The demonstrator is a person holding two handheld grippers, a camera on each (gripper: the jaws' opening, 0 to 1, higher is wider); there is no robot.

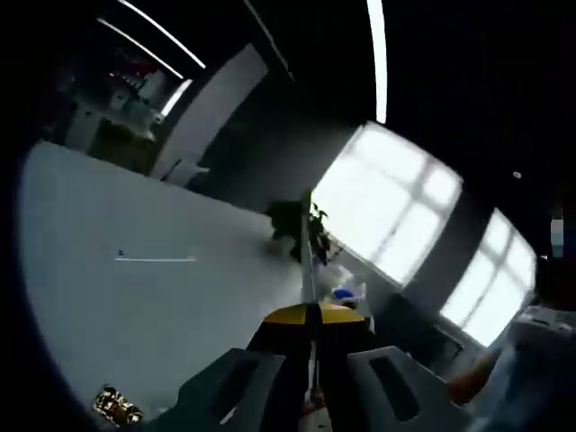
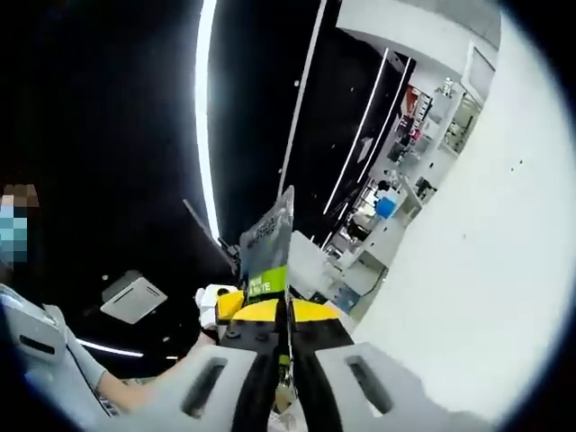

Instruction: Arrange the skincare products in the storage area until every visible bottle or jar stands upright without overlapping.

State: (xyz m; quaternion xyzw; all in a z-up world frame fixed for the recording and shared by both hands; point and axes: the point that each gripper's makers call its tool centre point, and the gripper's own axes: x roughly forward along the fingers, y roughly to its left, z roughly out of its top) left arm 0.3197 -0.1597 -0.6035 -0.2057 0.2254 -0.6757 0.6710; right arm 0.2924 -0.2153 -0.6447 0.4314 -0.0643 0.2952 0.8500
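Looking along the left gripper [image 1: 314, 360], its two jaws are seen pressed together on a thin flat thing held edge-on, a narrow pale sliver [image 1: 309, 261] that rises from between the yellow-tipped jaws. What that thing is cannot be told from this edge. Beyond it a pale grey wall [image 1: 135, 270] is spread across the left, a dark potted plant [image 1: 297, 225] is set near bright windows [image 1: 396, 216], and a small white and blue object [image 1: 342, 292] is glimpsed just above the jaws, too blurred to name.

Over in the right gripper view, the right gripper [image 2: 286, 346] is likewise closed, its jaws pinched on a flat sachet [image 2: 267, 247], grey above with a green band of lettering below, held up on end. A white wall [image 2: 486, 270] is seen at right, with cluttered shelves [image 2: 396, 193] beside it. A person's sleeve [image 2: 54, 351] is caught at lower left.
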